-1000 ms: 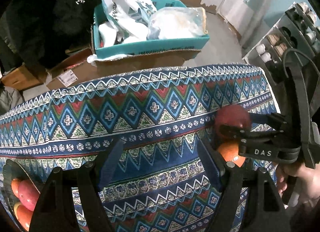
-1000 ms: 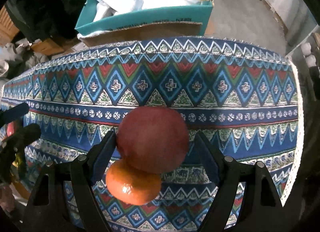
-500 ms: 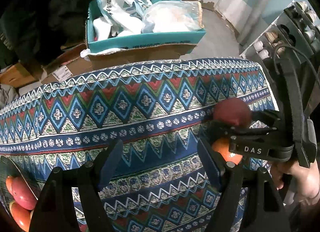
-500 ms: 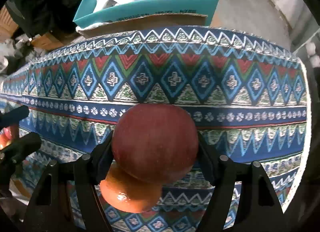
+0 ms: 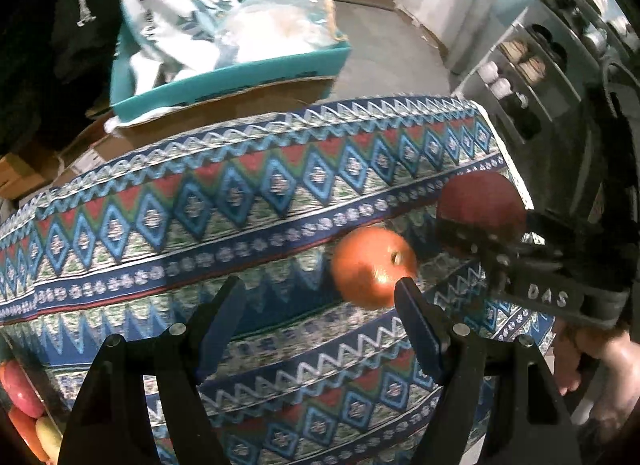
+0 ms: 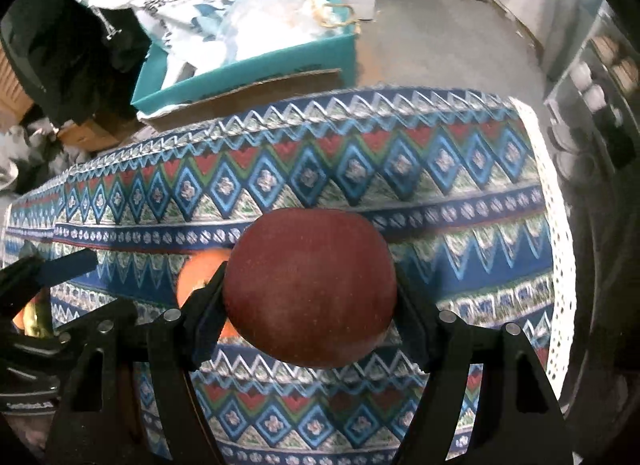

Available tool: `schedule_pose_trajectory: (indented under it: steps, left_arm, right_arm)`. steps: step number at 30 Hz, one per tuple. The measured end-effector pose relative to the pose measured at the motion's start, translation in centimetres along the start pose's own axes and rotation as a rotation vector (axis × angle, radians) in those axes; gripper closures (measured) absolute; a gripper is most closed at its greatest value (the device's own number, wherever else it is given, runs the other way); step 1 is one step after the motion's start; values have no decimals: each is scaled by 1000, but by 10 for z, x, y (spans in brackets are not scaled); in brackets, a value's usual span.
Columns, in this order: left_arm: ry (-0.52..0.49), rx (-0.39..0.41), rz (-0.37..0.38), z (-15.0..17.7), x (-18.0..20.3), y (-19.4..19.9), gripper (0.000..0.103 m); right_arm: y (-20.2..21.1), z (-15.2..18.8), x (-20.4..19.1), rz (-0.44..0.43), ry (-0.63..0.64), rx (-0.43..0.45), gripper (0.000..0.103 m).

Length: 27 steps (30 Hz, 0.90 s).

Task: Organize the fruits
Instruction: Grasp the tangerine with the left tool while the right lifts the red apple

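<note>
on the right, left wrist view: right gripper point(image 5: 476, 237) pinches the red apple point(image 5: 482, 201); orange point(image 5: 372, 267) lies on the cloth point(image 5: 240, 193).
left gripper point(image 5: 320, 317): jaws spread, empty.
right wrist view: pads have just closed on the apple; lift straight, clear of the orange.

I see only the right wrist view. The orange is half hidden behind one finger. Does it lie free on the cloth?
Observer: Yes. The left wrist view shows the whole orange on the patterned cloth, apart from the red apple that the right gripper has just closed on.
Operator: Does the left gripper hold something?
Observer: No. The left gripper has open fingers, with nothing between them.
Operator: Where is the orange from it?
Observer: Just beyond its right fingertip.
</note>
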<state>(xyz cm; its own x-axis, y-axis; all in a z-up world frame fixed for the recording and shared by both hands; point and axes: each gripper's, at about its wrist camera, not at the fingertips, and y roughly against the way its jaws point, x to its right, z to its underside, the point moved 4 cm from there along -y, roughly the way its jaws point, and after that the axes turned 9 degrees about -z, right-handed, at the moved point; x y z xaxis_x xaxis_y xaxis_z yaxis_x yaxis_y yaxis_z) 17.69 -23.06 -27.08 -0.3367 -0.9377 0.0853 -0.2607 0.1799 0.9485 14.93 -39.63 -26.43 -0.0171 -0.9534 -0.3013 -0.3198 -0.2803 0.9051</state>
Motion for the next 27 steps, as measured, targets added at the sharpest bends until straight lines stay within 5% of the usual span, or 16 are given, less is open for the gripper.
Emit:
schedule_pose_trajectory:
  steps: [27]
  left_arm:
    - [-32, -99, -27, 7, 62, -76, 25]
  right_arm:
    - [16, 42, 67, -21, -172, 28, 29]
